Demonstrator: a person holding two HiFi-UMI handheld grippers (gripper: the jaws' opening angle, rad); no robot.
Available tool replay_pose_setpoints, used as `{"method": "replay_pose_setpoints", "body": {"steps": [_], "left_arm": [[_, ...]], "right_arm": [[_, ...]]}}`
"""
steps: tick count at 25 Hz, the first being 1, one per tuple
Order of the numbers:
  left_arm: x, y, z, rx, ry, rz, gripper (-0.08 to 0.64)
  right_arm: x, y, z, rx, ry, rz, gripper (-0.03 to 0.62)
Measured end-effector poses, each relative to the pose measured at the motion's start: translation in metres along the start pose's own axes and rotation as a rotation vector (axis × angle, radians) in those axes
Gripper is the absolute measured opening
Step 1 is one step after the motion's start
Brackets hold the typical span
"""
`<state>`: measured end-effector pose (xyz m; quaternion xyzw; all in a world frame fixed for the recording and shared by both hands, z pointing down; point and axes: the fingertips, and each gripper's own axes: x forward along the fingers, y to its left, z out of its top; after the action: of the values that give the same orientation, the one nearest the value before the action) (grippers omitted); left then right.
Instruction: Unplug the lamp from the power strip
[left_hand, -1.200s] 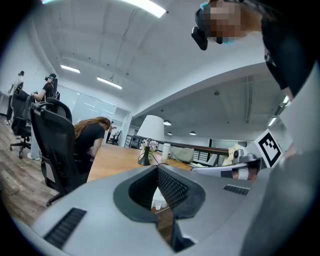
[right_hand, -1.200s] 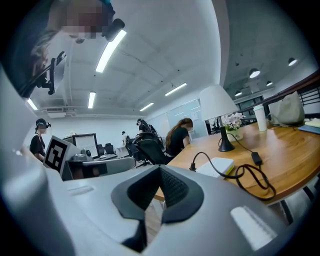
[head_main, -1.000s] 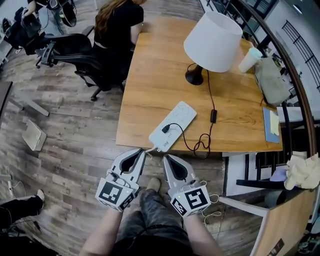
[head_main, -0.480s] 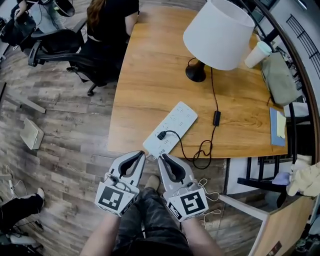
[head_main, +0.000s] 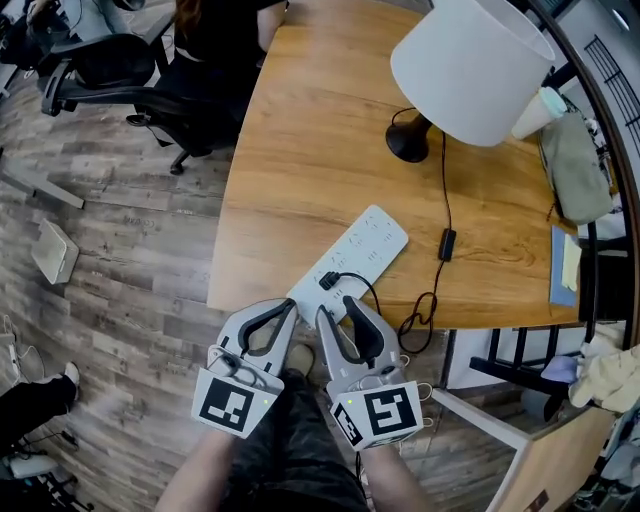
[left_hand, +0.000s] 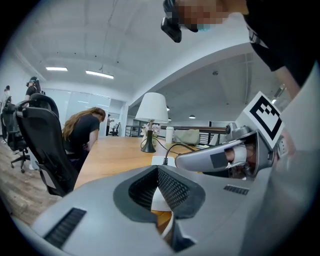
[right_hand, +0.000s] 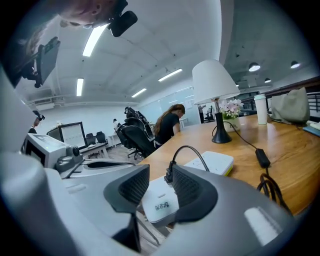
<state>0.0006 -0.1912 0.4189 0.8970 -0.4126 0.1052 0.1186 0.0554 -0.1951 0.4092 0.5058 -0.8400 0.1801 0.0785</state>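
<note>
Since the plug (head_main: 328, 281) sits in the near end of the strip (head_main: 362, 248), just ahead at 12 o'clock of the right tool (head_main: 338, 305), that tool is the nearer one for the pull. Its jaws have just been opening and stand released, the plug beyond their tips and not yet between the pads. The strip lies on the tabletop (head_main: 300, 150), long axis running 7 to 1 o'clock, near end at the edge. The left tool (head_main: 291, 304), clenched on nothing, hangs at the right tool's 9 o'clock, well placed to steady the strip.
</note>
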Motion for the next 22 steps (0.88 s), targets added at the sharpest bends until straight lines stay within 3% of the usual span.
{"method": "replay_pose_setpoints", "body": {"steps": [8, 20, 22], "left_arm": [[0.013, 0.003, -0.012, 0.02, 0.049, -0.013, -0.005], [0.03, 0.01, -0.016, 0.057, 0.135, -0.018, -0.005], [0.032, 0.011, -0.019, 0.048, 0.158, -0.023, -0.005]], "right_arm": [[0.02, -0.012, -0.006, 0.037, 0.067, -0.118, 0.146], [0.034, -0.02, -0.003, 0.08, 0.055, -0.159, 0.143], [0.035, -0.022, -0.003, 0.053, 0.061, -0.172, 0.11]]}}
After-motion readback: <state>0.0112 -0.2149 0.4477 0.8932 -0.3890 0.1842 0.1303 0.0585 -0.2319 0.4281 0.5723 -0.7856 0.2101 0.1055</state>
